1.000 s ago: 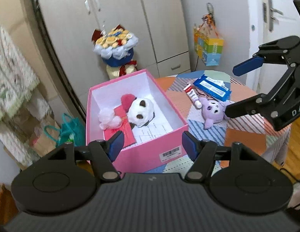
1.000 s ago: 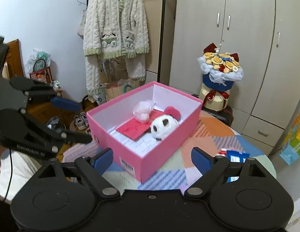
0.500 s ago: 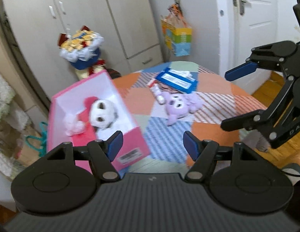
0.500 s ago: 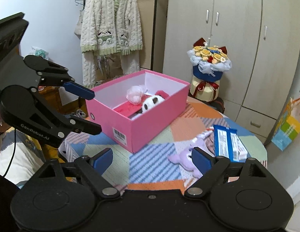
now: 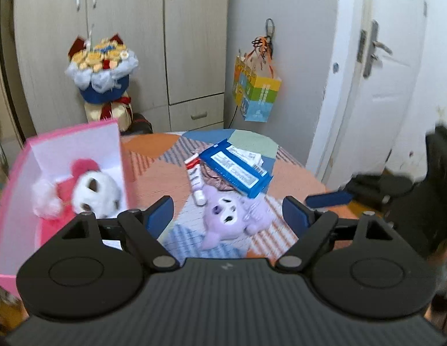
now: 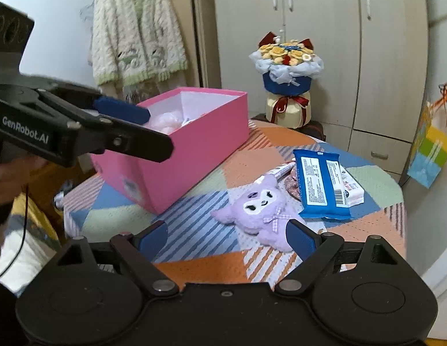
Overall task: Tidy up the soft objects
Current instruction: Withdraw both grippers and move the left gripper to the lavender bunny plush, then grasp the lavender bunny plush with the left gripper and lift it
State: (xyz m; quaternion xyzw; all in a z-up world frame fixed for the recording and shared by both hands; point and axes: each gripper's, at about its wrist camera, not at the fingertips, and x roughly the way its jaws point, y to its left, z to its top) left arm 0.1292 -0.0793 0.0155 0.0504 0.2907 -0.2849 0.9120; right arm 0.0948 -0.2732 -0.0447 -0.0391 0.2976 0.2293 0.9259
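Note:
A purple plush lies face up on the patchwork tablecloth, to the right of the open pink box. Inside the box sit a white plush with a pink hat and a pink fluffy piece. My left gripper hovers short of the purple plush; its jaws are opening and nothing is pressed between them. It also shows at the left of the right wrist view, in front of the box. My right gripper is open and empty, just short of the plush.
A blue wipes pack and a red-and-white tube lie just behind the plush. Past the round table stand a bouquet and cupboards. A gift bag hangs on the wall and a cardigan at the left. A door is at the right.
Both views have swung from the pink box toward the purple plush, and both grippers have come lower and closer to the table. The left jaws stand wider than before.

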